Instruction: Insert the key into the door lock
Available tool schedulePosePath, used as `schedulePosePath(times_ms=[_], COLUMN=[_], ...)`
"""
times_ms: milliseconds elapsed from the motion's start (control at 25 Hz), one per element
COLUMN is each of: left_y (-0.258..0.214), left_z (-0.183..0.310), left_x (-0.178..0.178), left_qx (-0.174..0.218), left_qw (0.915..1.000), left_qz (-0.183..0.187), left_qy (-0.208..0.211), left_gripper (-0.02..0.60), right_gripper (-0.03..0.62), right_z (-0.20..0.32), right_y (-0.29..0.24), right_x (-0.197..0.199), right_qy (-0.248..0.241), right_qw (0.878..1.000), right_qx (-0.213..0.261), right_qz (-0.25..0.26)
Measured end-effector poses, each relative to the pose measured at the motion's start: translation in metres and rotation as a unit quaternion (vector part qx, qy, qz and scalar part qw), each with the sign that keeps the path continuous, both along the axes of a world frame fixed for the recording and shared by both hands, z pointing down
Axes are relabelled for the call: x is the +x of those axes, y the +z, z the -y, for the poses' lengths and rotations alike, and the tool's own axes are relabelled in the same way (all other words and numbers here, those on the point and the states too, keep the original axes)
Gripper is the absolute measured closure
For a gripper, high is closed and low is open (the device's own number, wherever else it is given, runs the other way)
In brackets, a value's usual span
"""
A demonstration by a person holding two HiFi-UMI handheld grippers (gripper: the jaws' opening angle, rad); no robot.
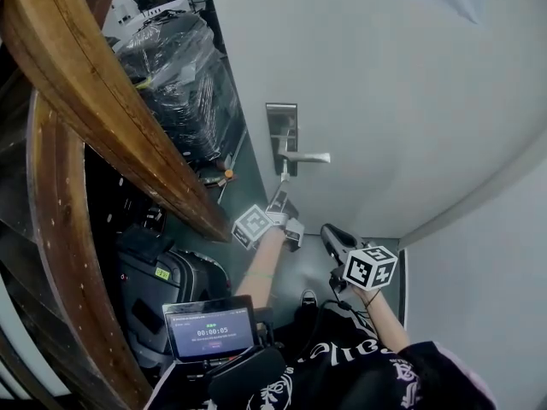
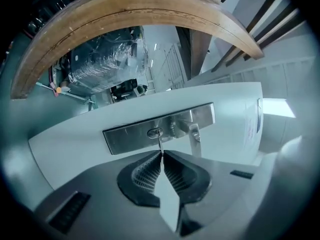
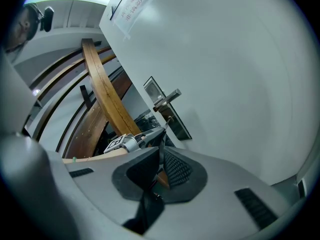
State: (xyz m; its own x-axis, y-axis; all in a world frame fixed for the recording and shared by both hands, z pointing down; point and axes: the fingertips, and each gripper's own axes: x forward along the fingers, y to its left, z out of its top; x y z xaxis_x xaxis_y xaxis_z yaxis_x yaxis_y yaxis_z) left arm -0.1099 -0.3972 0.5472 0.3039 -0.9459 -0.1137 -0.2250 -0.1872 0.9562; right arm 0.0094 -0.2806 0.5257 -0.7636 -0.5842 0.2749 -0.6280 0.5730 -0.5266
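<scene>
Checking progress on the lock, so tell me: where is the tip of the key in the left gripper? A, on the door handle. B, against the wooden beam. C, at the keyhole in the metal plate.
C: the left gripper view shows the key, pinched by the left gripper, with its tip at the keyhole in the metal plate.

The handle (image 1: 304, 155) juts just beside the keyhole (image 2: 154, 132); a wooden arch (image 1: 102, 101) crowds the left; the door (image 1: 410, 101) rightward lies bare.
</scene>
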Motion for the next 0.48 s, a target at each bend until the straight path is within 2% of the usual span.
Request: schedulePosePath(times_ms=[240,480], left_y=[0.002,-0.005], left_z=[0.004,0.003], left_x=[0.0,0.002], left_qx=[-0.001,0.014], left_qw=[0.9997,0.999], left_qz=[-0.018,-0.037], left_qy=[0.015,0.02], left_gripper=[0.56,0.56], right_gripper=[0.557,0.557], right_z=[0.0,-0.005], right_y=[0.003,0.012], right_x=[-0.002,0.004], right_qy=[-0.002,0.009], right_qw=[1.0,1.0], right_qx=[-0.006,-0.013], right_qz=[-0.005,-0.011])
